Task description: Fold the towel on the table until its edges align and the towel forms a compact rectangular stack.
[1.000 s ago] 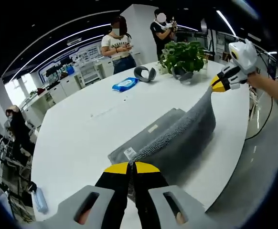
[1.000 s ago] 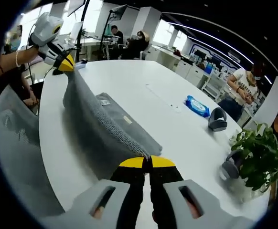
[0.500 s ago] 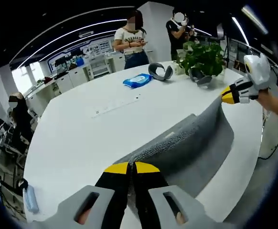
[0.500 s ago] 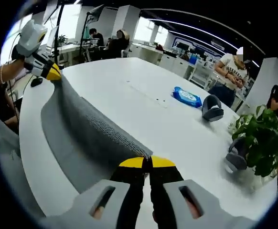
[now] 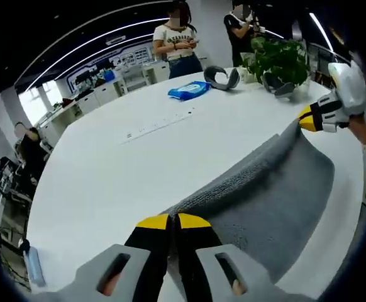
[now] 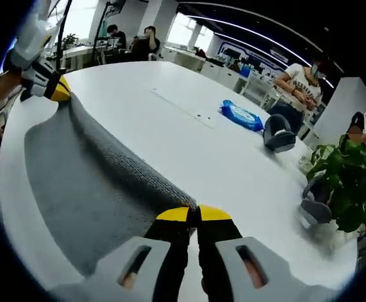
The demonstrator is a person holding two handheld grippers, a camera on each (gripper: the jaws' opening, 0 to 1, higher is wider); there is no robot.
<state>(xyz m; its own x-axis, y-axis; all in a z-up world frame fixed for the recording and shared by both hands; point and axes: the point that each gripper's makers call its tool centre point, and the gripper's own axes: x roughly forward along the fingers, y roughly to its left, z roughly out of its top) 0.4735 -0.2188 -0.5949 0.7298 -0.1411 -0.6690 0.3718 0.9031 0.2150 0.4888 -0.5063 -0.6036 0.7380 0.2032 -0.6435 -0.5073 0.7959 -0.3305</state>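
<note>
The grey towel (image 5: 265,189) on the white table (image 5: 139,170) is pinched at both corners by the shut left tongs (image 5: 172,221) and right tongs (image 6: 192,214), so its edge can be laid straight.

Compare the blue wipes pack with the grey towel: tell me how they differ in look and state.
The wipes pack is blue, small and lies flat, untouched, far across the table. The towel is grey, much larger, and has its long edge pinched at both ends by the left tongs and the right tongs. Both rest on the white table.
</note>
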